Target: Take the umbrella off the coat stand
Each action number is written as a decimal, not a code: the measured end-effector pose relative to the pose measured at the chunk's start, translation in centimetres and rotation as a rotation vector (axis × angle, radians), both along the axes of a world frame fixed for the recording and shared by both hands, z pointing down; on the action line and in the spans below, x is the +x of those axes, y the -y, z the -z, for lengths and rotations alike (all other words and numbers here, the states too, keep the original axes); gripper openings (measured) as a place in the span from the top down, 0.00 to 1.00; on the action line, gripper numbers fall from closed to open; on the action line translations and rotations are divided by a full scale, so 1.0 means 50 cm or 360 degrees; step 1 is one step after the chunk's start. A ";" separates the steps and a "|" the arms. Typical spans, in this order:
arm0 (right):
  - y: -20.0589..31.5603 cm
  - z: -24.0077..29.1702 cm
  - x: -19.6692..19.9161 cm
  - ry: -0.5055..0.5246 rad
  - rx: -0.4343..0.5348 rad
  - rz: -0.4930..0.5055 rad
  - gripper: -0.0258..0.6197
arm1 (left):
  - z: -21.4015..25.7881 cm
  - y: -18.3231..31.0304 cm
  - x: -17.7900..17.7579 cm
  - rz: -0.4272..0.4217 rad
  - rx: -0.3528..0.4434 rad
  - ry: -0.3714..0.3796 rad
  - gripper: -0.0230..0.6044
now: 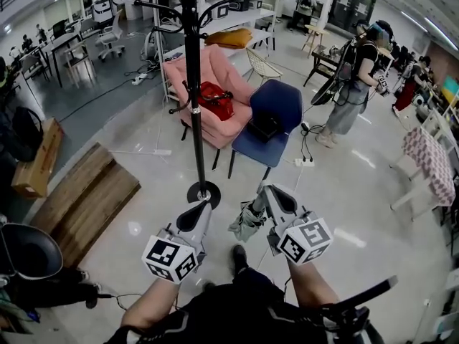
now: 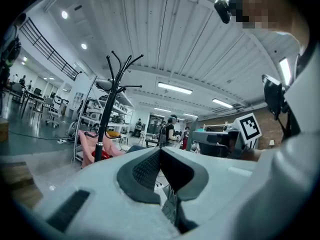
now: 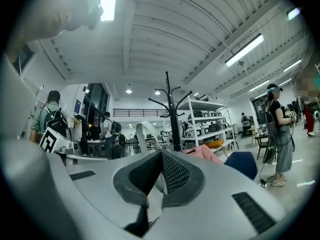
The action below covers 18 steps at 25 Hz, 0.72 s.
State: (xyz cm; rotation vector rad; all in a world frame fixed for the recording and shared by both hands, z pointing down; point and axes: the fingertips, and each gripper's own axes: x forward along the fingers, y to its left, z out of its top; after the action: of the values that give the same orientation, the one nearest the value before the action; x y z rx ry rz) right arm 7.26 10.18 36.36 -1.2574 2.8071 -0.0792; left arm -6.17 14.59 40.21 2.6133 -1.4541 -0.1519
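The black coat stand [image 1: 193, 84] rises from its round base [image 1: 203, 192] on the pale floor straight ahead; its hooks carry nothing that I can see. A folded grey-green umbrella [image 1: 246, 224] hangs low in front of me. My right gripper [image 1: 259, 205] is shut on its top. In the right gripper view the jaws [image 3: 161, 156] are closed on pale fabric, with a curved white handle [image 3: 145, 134] standing above them and the coat stand [image 3: 172, 114] beyond. My left gripper [image 1: 203, 208] is shut and holds nothing, just left of the umbrella, tip toward the base. The left gripper view shows its closed pads [image 2: 150, 169] and the coat stand [image 2: 107, 114].
Behind the stand are a pink armchair [image 1: 215, 70] with a red bag [image 1: 215, 100] on it and a blue chair [image 1: 272, 113]. A wooden pallet [image 1: 86, 199] lies at the left. A person [image 1: 351, 92] stands at the right, near a power strip [image 1: 305, 162].
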 end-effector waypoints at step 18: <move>0.265 0.024 0.018 0.0022 0.0025 0.0167 0.95 | 0.028 0.260 0.039 0.0081 0.0009 0.0057 0.95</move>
State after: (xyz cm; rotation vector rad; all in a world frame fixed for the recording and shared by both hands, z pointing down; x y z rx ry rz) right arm 8.17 -3.09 35.16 -1.1020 2.8547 -0.0706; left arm -4.23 1.61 38.78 2.5976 -1.5345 -0.1151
